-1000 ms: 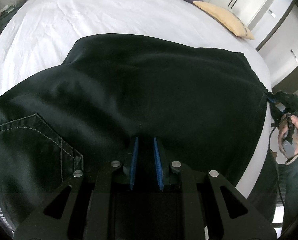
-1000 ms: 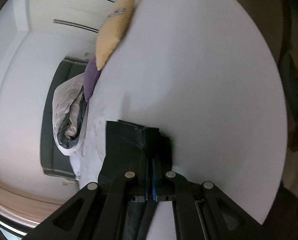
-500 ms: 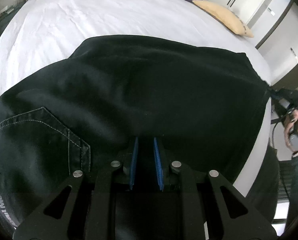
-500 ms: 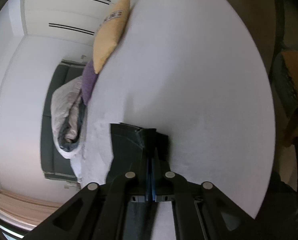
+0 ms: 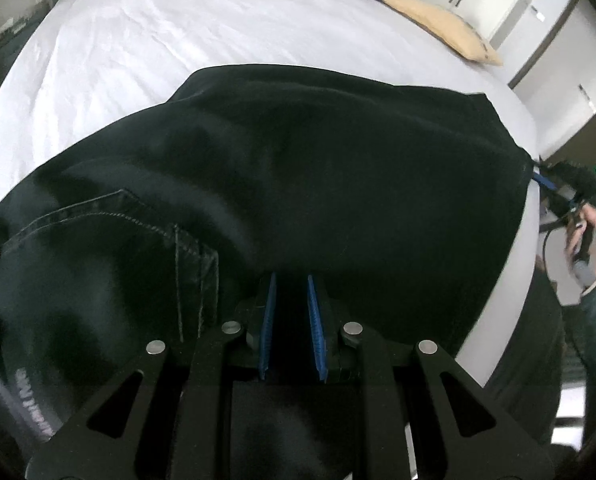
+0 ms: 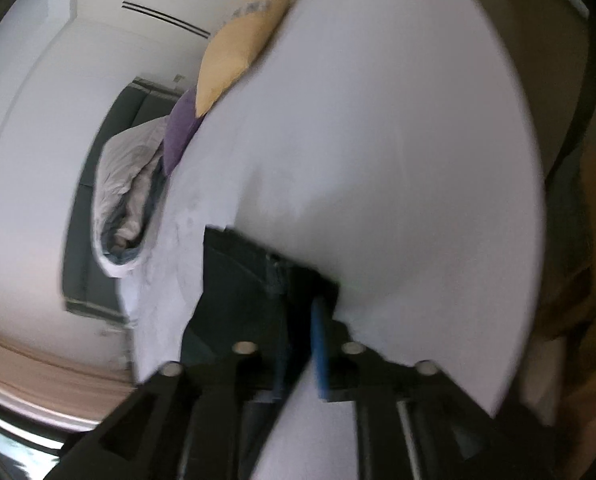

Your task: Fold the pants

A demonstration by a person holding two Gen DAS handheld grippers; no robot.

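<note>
1. The pants are black matt denim with pale stitching round a pocket at the lower left of the frame.
2. The bed carries a white, faintly creased cotton-like sheet.
3. The left tool is matt black plastic with ribbed blue pads and shiny metal pins.
4. The yellow cushion at the upper right looks like soft woven cloth.
</note>
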